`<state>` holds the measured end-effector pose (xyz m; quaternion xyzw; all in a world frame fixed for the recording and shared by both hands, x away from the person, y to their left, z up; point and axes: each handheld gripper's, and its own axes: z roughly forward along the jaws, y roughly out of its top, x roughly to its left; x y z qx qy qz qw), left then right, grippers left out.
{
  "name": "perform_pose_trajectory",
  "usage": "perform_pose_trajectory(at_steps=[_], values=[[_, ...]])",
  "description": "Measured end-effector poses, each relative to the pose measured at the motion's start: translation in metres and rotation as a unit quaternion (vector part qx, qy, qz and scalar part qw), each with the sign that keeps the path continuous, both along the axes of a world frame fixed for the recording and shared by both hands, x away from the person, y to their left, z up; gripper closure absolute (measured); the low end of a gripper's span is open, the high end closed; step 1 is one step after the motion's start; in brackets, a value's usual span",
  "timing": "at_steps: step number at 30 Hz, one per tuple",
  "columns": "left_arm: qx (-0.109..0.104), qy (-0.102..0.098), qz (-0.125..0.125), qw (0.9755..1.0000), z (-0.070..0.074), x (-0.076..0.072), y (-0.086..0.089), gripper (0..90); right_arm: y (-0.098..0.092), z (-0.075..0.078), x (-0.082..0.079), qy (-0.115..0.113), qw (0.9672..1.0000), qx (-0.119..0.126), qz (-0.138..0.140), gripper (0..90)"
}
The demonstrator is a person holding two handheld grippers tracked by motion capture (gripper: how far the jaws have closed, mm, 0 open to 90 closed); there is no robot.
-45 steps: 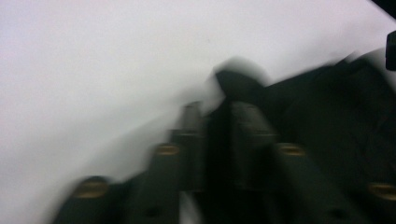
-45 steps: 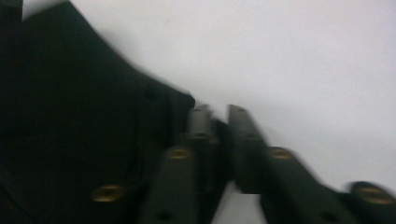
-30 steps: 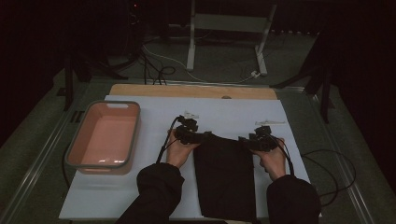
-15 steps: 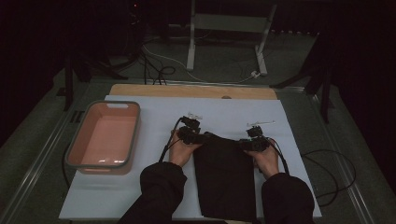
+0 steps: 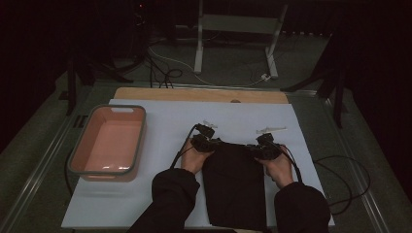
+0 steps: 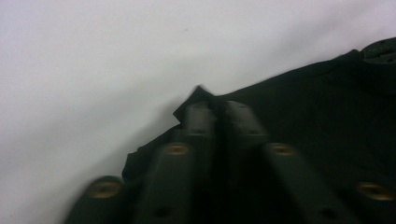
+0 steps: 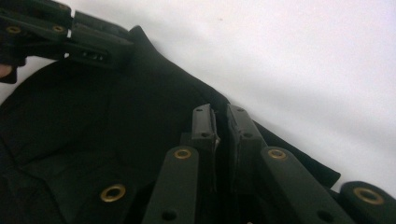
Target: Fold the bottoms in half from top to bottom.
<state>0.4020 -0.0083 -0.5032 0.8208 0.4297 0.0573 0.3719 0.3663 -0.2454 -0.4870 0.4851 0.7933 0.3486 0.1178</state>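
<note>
A black cloth point(image 5: 235, 184) lies flat on the white table cover, reaching from the near edge to the middle. My left gripper point(image 5: 214, 144) is at its far left corner and is shut on that corner. In the left gripper view, the left gripper point(image 6: 219, 109) pinches the cloth point(image 6: 303, 121) with a small tip poking out past the jaws. My right gripper point(image 5: 258, 148) is at the far right corner. Its jaws have just been closing, and in the right gripper view the right gripper point(image 7: 219, 116) pinches the cloth's point(image 7: 93, 121) edge. The left gripper point(image 7: 70, 32) shows at the top left of that view.
A pink tray point(image 5: 77, 160) with a grey rim stands at the left of the white cover point(image 5: 160, 126). A wooden board point(image 5: 199, 94) runs along the far edge. Cables point(image 5: 340, 174) trail off to the right. A metal stand point(image 5: 238, 24) is behind the table.
Both grippers have closed on the cloth's far corners. The right hand has shifted a little left toward its corner, and the left hand has dropped slightly onto its corner.
</note>
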Motion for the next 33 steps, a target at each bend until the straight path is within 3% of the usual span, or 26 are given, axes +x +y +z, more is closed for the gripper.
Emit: perform_pose_trajectory(at_steps=[5,13,19,33], values=[[-0.012,-0.019,-0.009,0.9997,0.012,-0.007,0.001,88.6,-0.004,0.007,-0.005,-0.010,0.9999,0.001,0.003,82.8],[-0.032,-0.035,-0.023,0.9986,0.026,-0.020,0.003,88.6,-0.009,0.016,-0.017,-0.026,0.9996,-0.001,0.009,82.9],[-0.066,-0.033,-0.028,0.9969,0.034,-0.030,0.010,88.7,-0.009,0.023,-0.029,-0.036,0.9992,-0.002,0.018,82.8],[-0.086,-0.044,-0.051,0.9940,0.043,-0.052,0.018,88.7,-0.010,0.028,-0.054,-0.054,0.9979,0.005,0.037,82.8]])
